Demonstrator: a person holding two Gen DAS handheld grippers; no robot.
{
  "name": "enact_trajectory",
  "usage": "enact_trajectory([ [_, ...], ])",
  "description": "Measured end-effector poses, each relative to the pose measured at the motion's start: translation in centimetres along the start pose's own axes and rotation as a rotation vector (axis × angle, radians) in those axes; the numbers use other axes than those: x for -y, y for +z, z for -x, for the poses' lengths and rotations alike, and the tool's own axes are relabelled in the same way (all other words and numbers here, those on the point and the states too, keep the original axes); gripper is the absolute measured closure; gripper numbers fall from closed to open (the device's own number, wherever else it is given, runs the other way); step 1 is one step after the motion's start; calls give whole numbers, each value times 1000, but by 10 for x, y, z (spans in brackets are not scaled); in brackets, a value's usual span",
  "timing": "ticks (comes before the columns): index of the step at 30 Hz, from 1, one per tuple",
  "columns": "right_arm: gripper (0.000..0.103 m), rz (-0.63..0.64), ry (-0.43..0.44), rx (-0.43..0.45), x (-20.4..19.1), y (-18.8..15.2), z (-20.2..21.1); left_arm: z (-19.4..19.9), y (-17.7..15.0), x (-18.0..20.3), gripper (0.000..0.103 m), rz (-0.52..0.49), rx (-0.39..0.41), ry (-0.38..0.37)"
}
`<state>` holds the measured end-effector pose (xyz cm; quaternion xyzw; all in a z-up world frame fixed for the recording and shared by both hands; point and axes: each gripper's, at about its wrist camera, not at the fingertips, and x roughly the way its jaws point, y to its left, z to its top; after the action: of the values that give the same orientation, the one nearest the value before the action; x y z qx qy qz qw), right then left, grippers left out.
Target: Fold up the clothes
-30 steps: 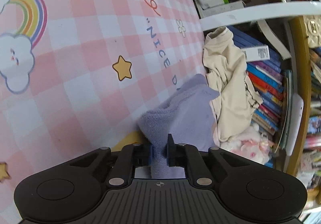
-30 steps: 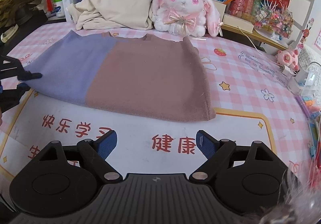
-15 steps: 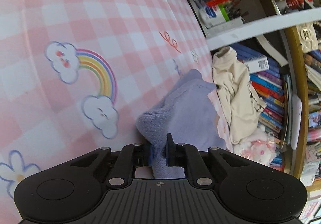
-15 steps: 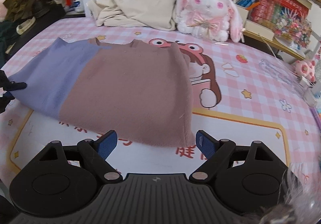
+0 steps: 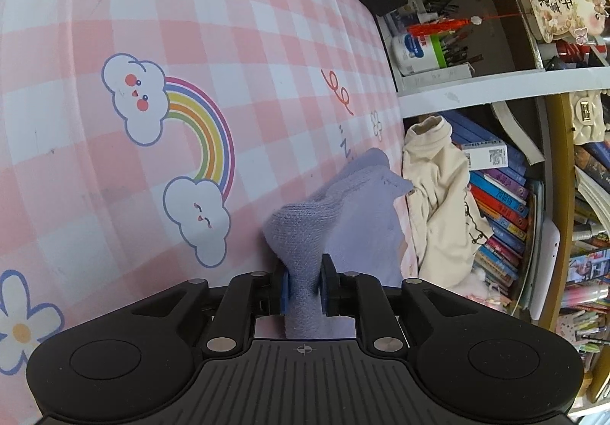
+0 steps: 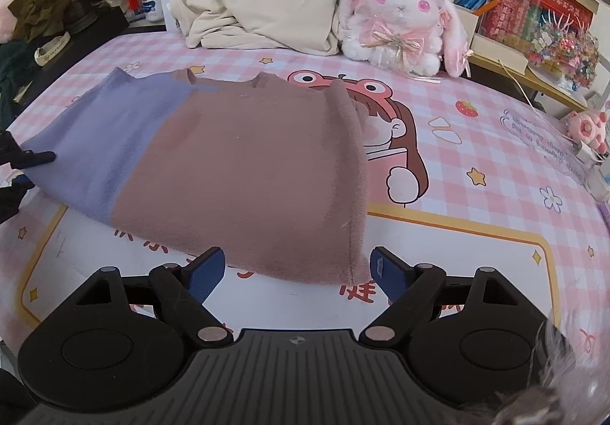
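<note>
A: Where does the sweater sit relative to the free fingers?

B: Right ahead of the right gripper (image 6: 297,270), whose fingers stand wide with nothing between them. The brown hem corner of the two-tone sweater (image 6: 244,173) lies just beyond the tips, on the table (image 6: 476,234).

A: And its long axis?

B: It runs left to right across that view, brown half nearer the right side, lavender half toward the left.

A: The far end?

B: The left gripper (image 5: 305,287) has its fingers pinched tight on a bunched lavender edge, lifted slightly. I'd judge the right is nearer the brown corner, so it should take that. Farther back lie a cream garment (image 6: 263,13) and a plush rabbit (image 6: 400,21).
</note>
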<state>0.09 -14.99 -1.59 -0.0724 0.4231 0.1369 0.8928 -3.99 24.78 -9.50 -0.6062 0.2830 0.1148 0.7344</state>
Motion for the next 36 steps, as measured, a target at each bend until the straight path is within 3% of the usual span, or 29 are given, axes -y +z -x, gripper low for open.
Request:
enact_trajectory([
  [2, 21, -14, -3, 2, 2, 0, 0, 0, -1, -1, 87, 1, 3, -7],
  [7, 45, -48, 4, 10, 9, 4, -1, -1, -3, 1, 85, -25, 14, -10],
  [9, 48, -78, 4, 16, 15, 6, -1, 0, -3, 3, 83, -37, 18, -11],
  [13, 58, -156, -11, 3, 31, 12, -10, 0, -4, 6, 77, -60, 21, -13],
  [18, 72, -194, -8, -75, 39, 11, -31, 0, -3, 10, 65, -65, 17, -27],
  [24, 74, -184, -3, -88, 37, 8, -37, -1, -9, 18, 59, -97, 41, -12],
  [36, 75, -132, 3, -87, 32, 8, -38, -8, -9, 26, 68, -125, 73, 15],
])
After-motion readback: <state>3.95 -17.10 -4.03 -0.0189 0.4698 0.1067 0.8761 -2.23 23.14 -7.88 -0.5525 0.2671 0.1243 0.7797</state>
